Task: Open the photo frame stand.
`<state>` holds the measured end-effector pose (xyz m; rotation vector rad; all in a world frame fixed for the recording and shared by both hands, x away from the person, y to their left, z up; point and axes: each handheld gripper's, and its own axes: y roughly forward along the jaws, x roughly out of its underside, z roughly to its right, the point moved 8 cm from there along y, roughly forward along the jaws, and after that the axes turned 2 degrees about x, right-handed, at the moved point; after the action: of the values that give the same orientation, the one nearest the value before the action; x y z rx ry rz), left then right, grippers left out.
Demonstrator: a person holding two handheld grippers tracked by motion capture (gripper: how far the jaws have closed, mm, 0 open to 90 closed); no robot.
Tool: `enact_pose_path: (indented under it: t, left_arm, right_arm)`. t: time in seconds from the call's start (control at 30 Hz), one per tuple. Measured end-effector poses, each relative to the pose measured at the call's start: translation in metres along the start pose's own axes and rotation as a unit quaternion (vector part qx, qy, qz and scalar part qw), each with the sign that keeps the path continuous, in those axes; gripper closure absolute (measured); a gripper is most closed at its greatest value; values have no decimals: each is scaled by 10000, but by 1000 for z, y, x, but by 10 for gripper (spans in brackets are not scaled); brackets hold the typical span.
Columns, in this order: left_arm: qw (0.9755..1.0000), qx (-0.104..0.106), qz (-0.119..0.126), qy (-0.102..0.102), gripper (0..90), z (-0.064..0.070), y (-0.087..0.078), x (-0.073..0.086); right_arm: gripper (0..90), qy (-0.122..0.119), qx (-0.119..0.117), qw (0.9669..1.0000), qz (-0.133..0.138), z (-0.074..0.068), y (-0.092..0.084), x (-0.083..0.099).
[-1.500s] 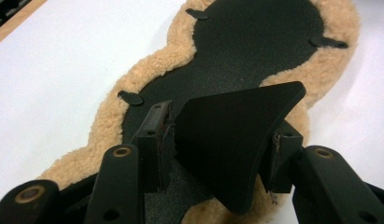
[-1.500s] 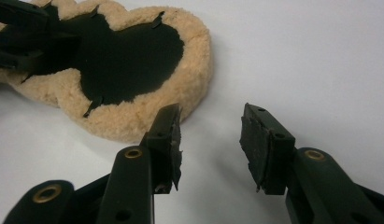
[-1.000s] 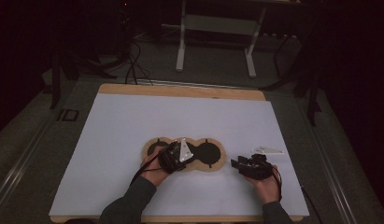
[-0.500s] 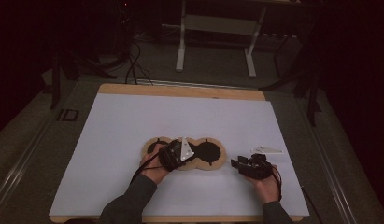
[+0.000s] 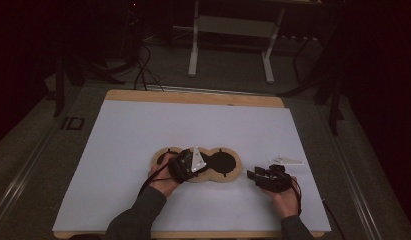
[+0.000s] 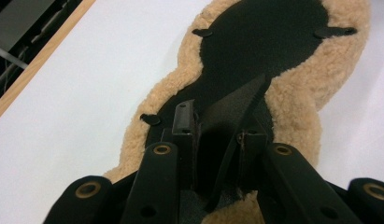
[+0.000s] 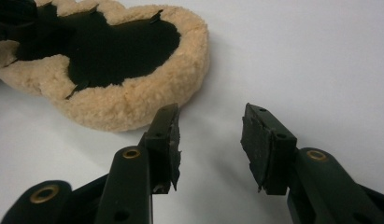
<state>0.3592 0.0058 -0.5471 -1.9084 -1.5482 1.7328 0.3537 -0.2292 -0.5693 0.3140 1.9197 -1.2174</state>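
In the high view, the left gripper (image 5: 185, 165) is held low over the middle of a fleece pad (image 5: 228, 172), with the forearm brought in from the bottom edge and the hand (image 5: 163, 181) behind it. The right gripper (image 5: 265, 178) is rested on the white table (image 5: 118, 140), just beside the pad's right end and apart from it.

In the left gripper view, the left gripper (image 6: 217, 135) is seen tipped down onto the fleece pad (image 6: 297, 107). Its jaws have just been closing, and a raised fold of the black lining (image 6: 236, 100) is pinched between them.

In the right gripper view, the right gripper (image 7: 210, 140) is held level above the table (image 7: 297, 56), its jaws spread with nothing between them. The fleece pad (image 7: 147, 98) is seen ahead and to the left.
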Motion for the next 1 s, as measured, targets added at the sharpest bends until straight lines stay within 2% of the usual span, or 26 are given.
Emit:
enact_pose_path:
  t: [0.17,0.5,0.83,1.0]
  left_arm:
    - [10000,-7,49,-43,759,-1,-2,1]
    - [9994,16,297,-180,763,-5,-8,2]
    - [9984,21,473,-313,763,-6,-13,5]
    - [9979,23,545,-344,763,-6,-16,6]
  right_arm:
    - [558,-13,-18,10000,6,-1,0,0]
    - [556,-15,-52,10000,11,-2,0,-1]
    - [542,-21,-267,9996,25,-11,-1,-3]
    - [531,-46,-482,9988,-20,-19,-2,-4]
